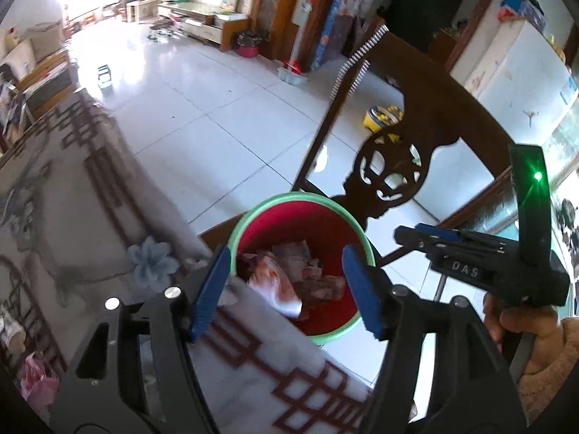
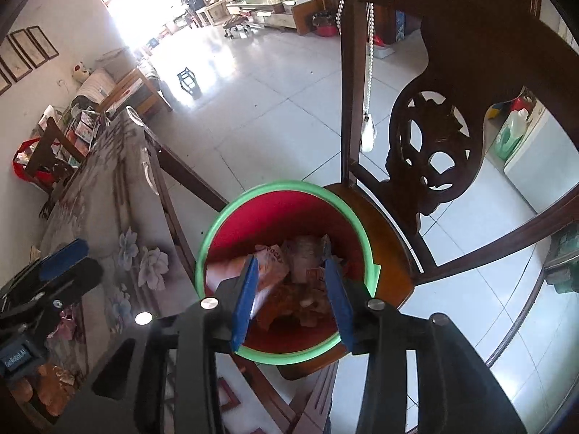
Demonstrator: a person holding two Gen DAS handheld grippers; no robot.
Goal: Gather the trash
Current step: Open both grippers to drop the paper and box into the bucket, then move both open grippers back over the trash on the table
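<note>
**Trash in the red bin on the chair**

Trash [image 2: 286, 271], crumpled wrappers and paper, lies in the red bin [image 2: 282, 213] with the green rim, which stands on the dark wooden chair [image 2: 394, 253] just beside my table [image 1: 72, 188]. My left gripper [image 1: 286, 289] hovers over the table edge at 6 o'clock of the bin, jaws wide and empty. My right gripper [image 2: 291, 300] hangs above the bin, jaws open, holding nothing. Pale floor tiles [image 1: 202, 108] run toward 12 o'clock.

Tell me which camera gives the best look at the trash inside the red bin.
The right wrist view: it looks almost straight down into the red bin, so the wrappers on its bottom show between the open right tool. The left wrist view sees the bin at a slant, its near side cut off by the table edge.
</note>
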